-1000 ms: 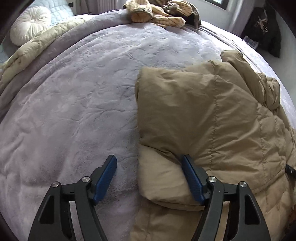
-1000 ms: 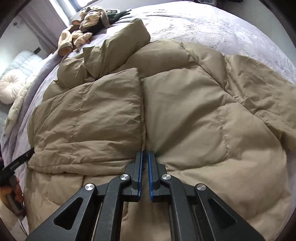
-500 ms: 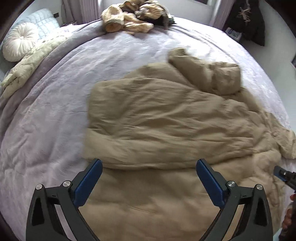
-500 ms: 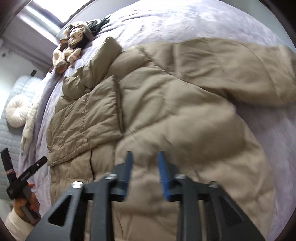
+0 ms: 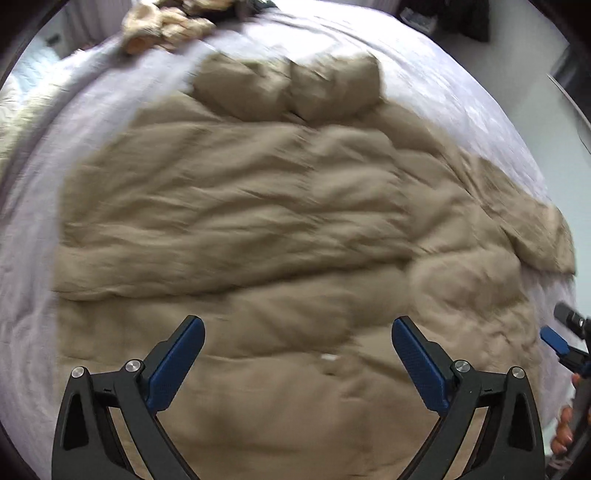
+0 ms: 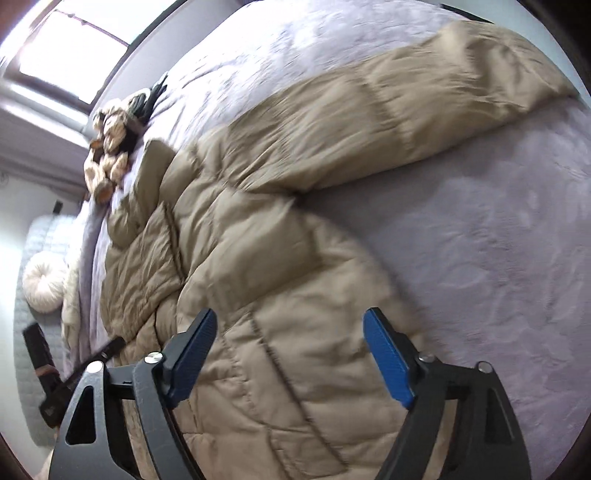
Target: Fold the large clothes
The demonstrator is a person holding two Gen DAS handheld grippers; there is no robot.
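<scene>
A tan puffer coat (image 5: 258, 229) sprawls across a lavender bedspread (image 6: 498, 258). Both the left gripper (image 5: 297, 354) and the right gripper (image 6: 290, 350) hover above it, jaws spread apart, holding nothing. A heap of cream clothes (image 5: 166, 24) lies at the bed's far edge.

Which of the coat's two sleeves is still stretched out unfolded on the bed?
The sleeve on the right wrist view's right, reaching across the lilac blanket. The other sleeve lies folded over the tan puffer coat.

- The bed (image 5: 424, 74), covered in a lavender plush blanket (image 6: 498, 240).
- A tan puffer coat (image 5: 258, 221) lies spread across it.
- A pile of cream-and-dark clothes (image 6: 110, 147) sits near the far edge.
</scene>
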